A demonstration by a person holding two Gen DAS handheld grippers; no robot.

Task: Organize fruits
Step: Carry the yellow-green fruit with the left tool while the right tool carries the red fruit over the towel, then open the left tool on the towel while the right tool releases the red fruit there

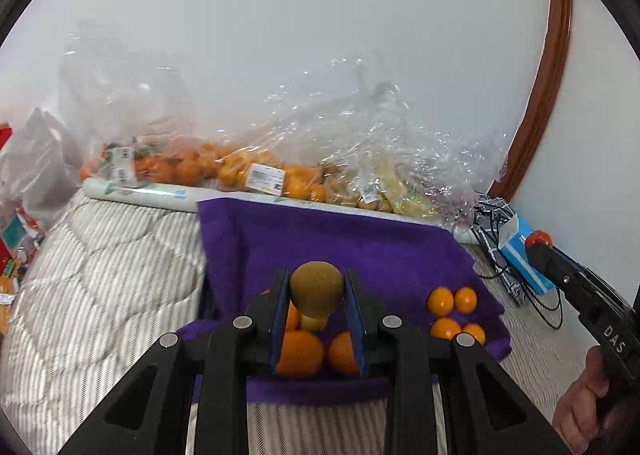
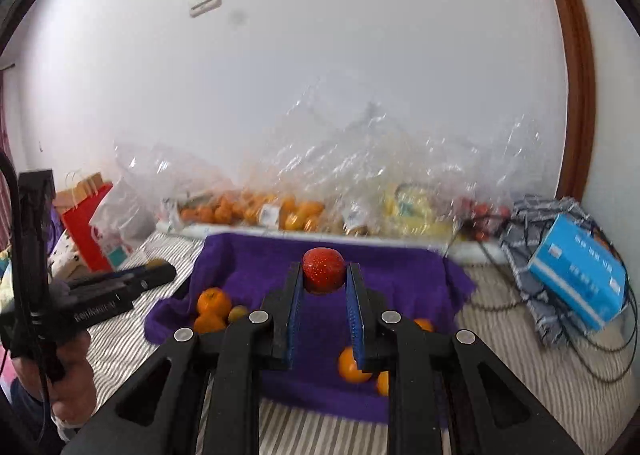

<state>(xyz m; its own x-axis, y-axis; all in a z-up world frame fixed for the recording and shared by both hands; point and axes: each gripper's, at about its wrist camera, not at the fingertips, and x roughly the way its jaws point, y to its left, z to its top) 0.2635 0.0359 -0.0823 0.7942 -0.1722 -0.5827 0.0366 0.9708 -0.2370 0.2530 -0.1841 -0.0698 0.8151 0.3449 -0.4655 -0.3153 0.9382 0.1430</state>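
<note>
oranges (image 1: 454, 313) on towel (image 1: 360, 247), bags (image 1: 360, 159) behind

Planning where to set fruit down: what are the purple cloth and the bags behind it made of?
The purple cloth looks like soft fleece or terry: matte, fuzzy nap, folds. The bags look like thin clear plastic film: glossy, crinkled, fruit visible through them.

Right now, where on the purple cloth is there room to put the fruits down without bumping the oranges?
The purple cloth is bare across its middle and back, between the big oranges on its left and the small oranges on its right. The back edge is crowded with plastic bags of fruit. The left gripper holds a kiwi, the right gripper a strawberry.
</note>
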